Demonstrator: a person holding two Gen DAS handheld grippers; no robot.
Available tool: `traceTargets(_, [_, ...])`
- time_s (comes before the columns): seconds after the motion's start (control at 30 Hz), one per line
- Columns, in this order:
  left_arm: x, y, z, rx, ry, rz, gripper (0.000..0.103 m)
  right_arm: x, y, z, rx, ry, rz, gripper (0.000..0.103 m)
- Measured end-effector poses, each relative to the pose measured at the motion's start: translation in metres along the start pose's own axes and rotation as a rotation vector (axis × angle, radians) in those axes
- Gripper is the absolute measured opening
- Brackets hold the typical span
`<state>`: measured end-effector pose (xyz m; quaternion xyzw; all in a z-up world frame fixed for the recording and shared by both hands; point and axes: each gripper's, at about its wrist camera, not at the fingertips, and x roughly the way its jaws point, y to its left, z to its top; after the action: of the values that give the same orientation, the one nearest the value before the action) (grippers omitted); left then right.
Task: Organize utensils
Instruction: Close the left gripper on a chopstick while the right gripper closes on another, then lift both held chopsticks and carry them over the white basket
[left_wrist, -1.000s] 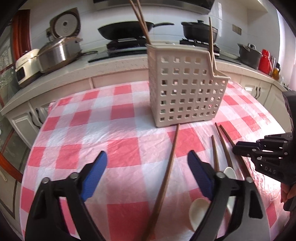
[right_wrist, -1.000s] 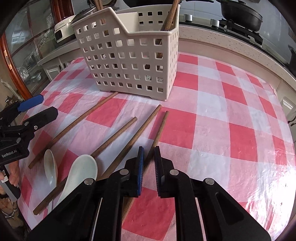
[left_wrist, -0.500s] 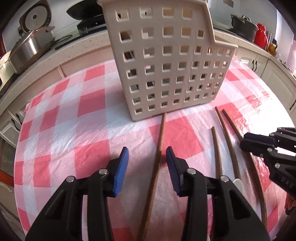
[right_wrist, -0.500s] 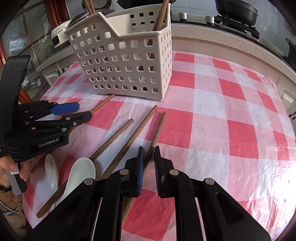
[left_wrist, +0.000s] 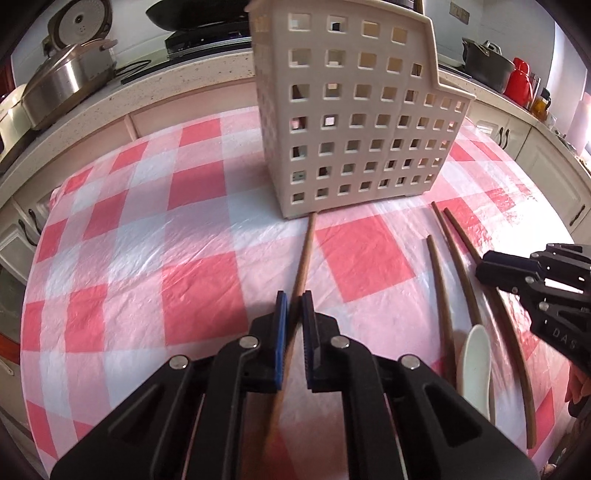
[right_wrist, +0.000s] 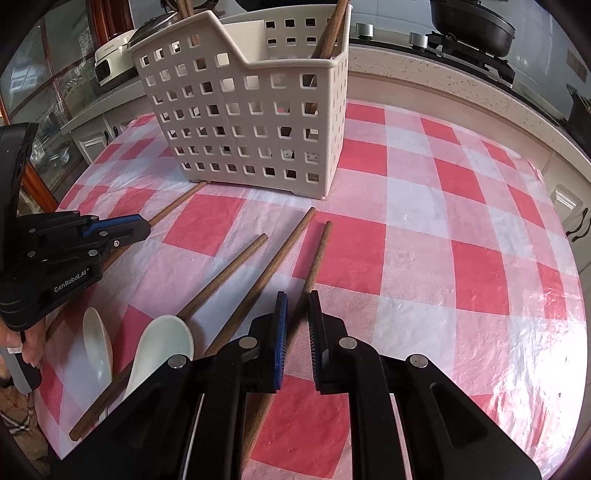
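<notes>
A white perforated utensil basket (left_wrist: 354, 122) (right_wrist: 251, 110) stands on the red-checked tablecloth and holds a few wooden chopsticks (right_wrist: 330, 29). My left gripper (left_wrist: 294, 302) is shut on a wooden chopstick (left_wrist: 304, 251) that lies on the cloth, its far end at the basket's foot; it shows in the right wrist view too (right_wrist: 173, 208). My right gripper (right_wrist: 297, 306) is shut on another chopstick (right_wrist: 318, 254) lying on the cloth. Two more chopsticks (right_wrist: 225, 280) (right_wrist: 273, 266) and two white spoons (right_wrist: 162, 350) (right_wrist: 96, 339) lie between the grippers.
A kitchen counter (left_wrist: 155, 85) runs behind the table with a steel pot (left_wrist: 66, 81), a rice cooker (left_wrist: 79, 22) and pans on a stove. A red kettle (left_wrist: 519, 79) stands at the far right. The table edge (right_wrist: 576, 295) curves at the right.
My left gripper has moved forward and down and closed from wide open onto the chopstick. My right gripper has stayed shut on its chopstick, barely moving.
</notes>
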<state>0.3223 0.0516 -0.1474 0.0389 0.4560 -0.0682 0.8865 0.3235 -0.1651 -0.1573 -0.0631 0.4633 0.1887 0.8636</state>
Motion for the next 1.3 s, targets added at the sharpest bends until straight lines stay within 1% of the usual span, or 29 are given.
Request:
traceTargets(0.07, [-0.001,0.004,-0.001,-0.01,0.004,0.003,0.008,0.0,-0.002,0.002,0.007,0.01,0.008,0.012])
traceTargets(0.1, [-0.001,0.005,0.0,-0.015,0.01,0.007,0.01,0.001,-0.001,0.003,0.003,0.013,0.005,0.012])
traceTargets(0.27, [0.004,0.0,0.008,0.004,0.013,0.011,0.012,0.002,0.001,0.005,-0.002,0.017,-0.008,0.012])
traceTargets(0.3, [0.005,-0.001,0.009,0.002,0.011,0.012,0.012,0.002,0.002,0.004,-0.009,0.016,-0.011,0.011])
traceTargets(0.33, [0.005,-0.001,0.009,0.003,0.012,0.015,0.008,0.002,0.002,0.004,-0.016,0.015,-0.015,0.01])
traceTargets(0.43, [0.0,0.001,0.002,-0.01,-0.001,0.022,0.006,0.0,0.001,0.001,-0.019,0.018,-0.008,0.009])
traceTargets(0.6, [-0.014,0.012,-0.018,-0.065,-0.004,0.019,0.006,-0.004,0.005,-0.004,-0.051,0.042,0.018,0.009])
traceTargets(0.7, [-0.014,0.013,-0.018,-0.062,0.002,0.031,0.007,-0.004,0.007,-0.002,-0.06,0.052,0.014,0.009])
traceTargets(0.77, [-0.013,0.01,-0.016,-0.057,0.009,0.045,0.01,-0.003,0.009,-0.002,-0.069,0.054,0.004,0.009])
traceTargets(0.83, [-0.012,0.007,-0.015,-0.049,0.012,0.045,0.018,-0.003,0.01,-0.001,-0.073,0.056,-0.001,0.01])
traceTargets(0.87, [-0.011,0.006,-0.015,-0.048,0.012,0.047,0.018,-0.003,0.01,-0.001,-0.076,0.054,-0.003,0.009])
traceTargets(0.9, [-0.011,0.005,-0.014,-0.046,0.012,0.05,0.018,-0.002,0.01,-0.001,-0.076,0.05,-0.004,0.009])
traceTargets(0.93, [-0.011,0.005,-0.014,-0.045,0.012,0.046,0.011,-0.002,0.01,-0.001,-0.074,0.047,-0.004,0.009])
traceTargets(0.97, [-0.011,0.006,-0.014,-0.049,0.012,0.042,0.006,-0.003,0.01,-0.001,-0.072,0.043,-0.005,0.009])
traceTargets(1.03, [-0.014,0.008,-0.016,-0.065,0.001,0.024,0.006,-0.004,0.008,-0.002,-0.049,0.034,0.001,0.007])
traceTargets(1.1, [-0.024,0.011,-0.018,-0.077,-0.032,0.029,0.006,-0.01,0.005,-0.003,-0.021,0.002,0.008,0.007])
traceTargets(1.3, [-0.068,0.013,-0.016,-0.097,-0.149,0.032,0.006,-0.054,-0.001,-0.002,0.029,-0.141,0.008,0.006])
